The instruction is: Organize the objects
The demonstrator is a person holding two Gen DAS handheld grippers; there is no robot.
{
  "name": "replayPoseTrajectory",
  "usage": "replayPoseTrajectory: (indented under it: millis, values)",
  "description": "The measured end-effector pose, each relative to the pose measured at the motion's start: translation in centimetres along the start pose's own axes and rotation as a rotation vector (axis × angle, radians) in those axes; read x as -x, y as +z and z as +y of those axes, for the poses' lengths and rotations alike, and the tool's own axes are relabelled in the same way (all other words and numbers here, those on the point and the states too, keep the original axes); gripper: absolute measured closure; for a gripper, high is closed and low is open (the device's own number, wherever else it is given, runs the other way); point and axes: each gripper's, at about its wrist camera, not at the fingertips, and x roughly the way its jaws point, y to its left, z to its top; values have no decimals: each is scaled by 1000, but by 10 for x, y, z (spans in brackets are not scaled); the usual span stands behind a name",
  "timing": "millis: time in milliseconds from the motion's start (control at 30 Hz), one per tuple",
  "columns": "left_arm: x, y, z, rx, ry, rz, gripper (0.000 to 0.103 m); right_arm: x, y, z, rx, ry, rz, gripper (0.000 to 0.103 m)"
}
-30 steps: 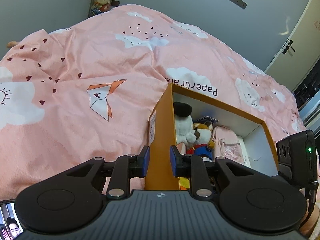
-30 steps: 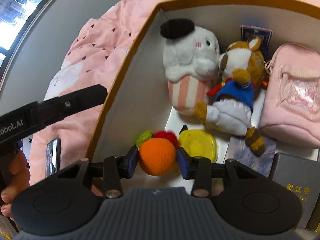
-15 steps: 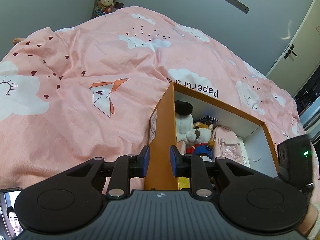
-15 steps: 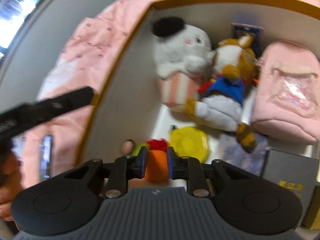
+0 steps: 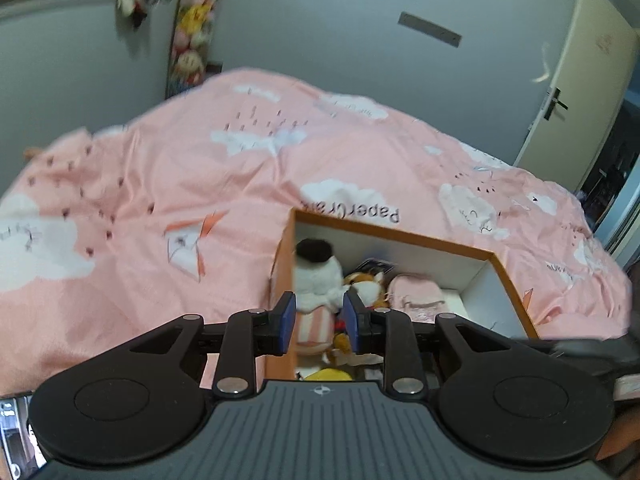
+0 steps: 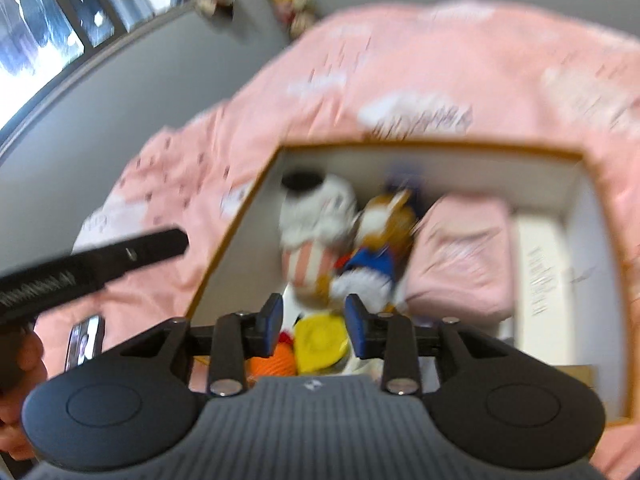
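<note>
The orange box [image 5: 400, 236] lies open on the pink bed. Inside it sit a white plush with a black hat [image 5: 318, 276], a fox plush [image 5: 366, 286] and a pink pouch [image 5: 416, 296]. My left gripper [image 5: 319, 322] hovers over the box's left wall, its jaws opening with nothing pinched between them. My right gripper [image 6: 314, 324] is above the box's near end, jaws opening and empty. The orange felt ball [image 6: 276, 362] lies below it in the box beside a yellow piece [image 6: 320, 338]. The right wrist view is blurred; the left gripper [image 6: 100, 264] shows there as a black bar.
The pink cloud-print duvet [image 5: 160, 200] covers the bed around the box. A phone [image 6: 84, 340] lies at the near left. Hanging plush toys [image 5: 192, 40] and a window are on the far wall, a door [image 5: 580, 80] at the right.
The right gripper let go of the orange ball, which now rests in the box, and lifted away. The left gripper released the box's left wall, rose and pulled back.
</note>
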Motion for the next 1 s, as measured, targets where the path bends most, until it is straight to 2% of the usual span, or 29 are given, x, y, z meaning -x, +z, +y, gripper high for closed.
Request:
replayPoseTrajectory:
  millis: [67,133,233,300,367,400,500,633,767,867,1000]
  values:
    - [9,-4,-19,-50,9,-48,65,25,-1,-3,6,-40,-74,62]
    - [17,-8,-37,-95,-8,-89,59,50,-6,-6,18,-81,-141,56]
    - [27,-15,-60,-150,-37,-128,49,77,-16,-5,40,-140,-211,53]
    - [34,-20,-74,-179,-25,-158,44,94,-23,-8,53,-181,-245,47]
    - [41,-26,-87,-222,4,-193,41,105,-30,-9,64,-209,-266,44]
    - [43,-30,-92,-247,15,-204,41,110,-33,-11,65,-225,-276,38]
    - [48,-40,-103,-306,23,-220,41,119,-42,-15,53,-258,-295,31]
    - [43,-48,-106,-310,20,-188,41,124,-56,-18,21,-293,-306,21]
    - [30,-53,-97,-276,26,-110,41,122,-66,-16,5,-283,-313,10]
    - [18,-59,-89,-249,34,-46,41,113,-70,-12,29,-288,-309,5]
    - [6,-65,-76,-212,49,-14,41,102,-75,-9,65,-307,-301,3]
